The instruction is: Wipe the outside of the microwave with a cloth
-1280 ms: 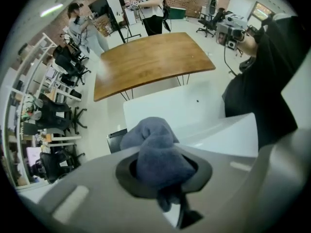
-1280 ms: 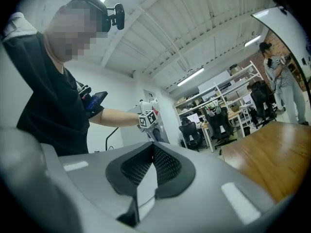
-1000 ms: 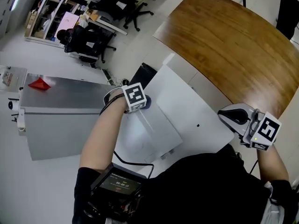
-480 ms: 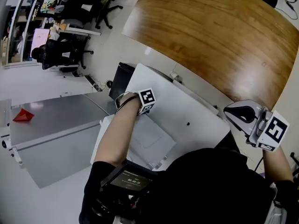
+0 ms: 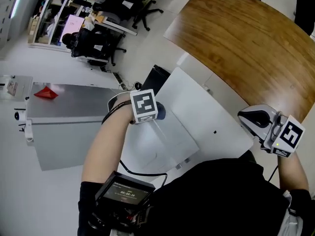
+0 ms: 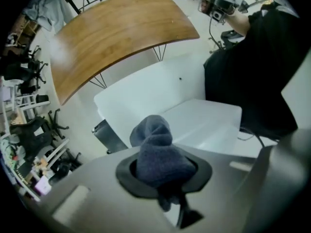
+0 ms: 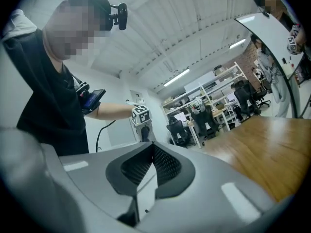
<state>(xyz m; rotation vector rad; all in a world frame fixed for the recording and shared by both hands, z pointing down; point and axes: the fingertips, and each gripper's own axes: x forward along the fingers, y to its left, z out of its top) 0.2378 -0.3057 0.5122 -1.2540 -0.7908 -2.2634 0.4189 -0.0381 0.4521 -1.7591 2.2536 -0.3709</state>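
From the head view, the white microwave lies below me with its flat top showing. My left gripper is at the top's left edge, shut on a bunched grey-blue cloth. In the left gripper view the cloth fills the jaws of the left gripper above the microwave. My right gripper hangs off the microwave's right side, apart from it. Its jaws are shut on nothing, and the left gripper shows far off in that view.
A curved wooden table stands behind the microwave. A grey cabinet top with a red object lies to the left. A black bin is by the microwave's far corner, and office chairs stand beyond.
The head view swung right and back again. My left gripper stays at the microwave's left top edge with the cloth in it. The right gripper has hardly moved.
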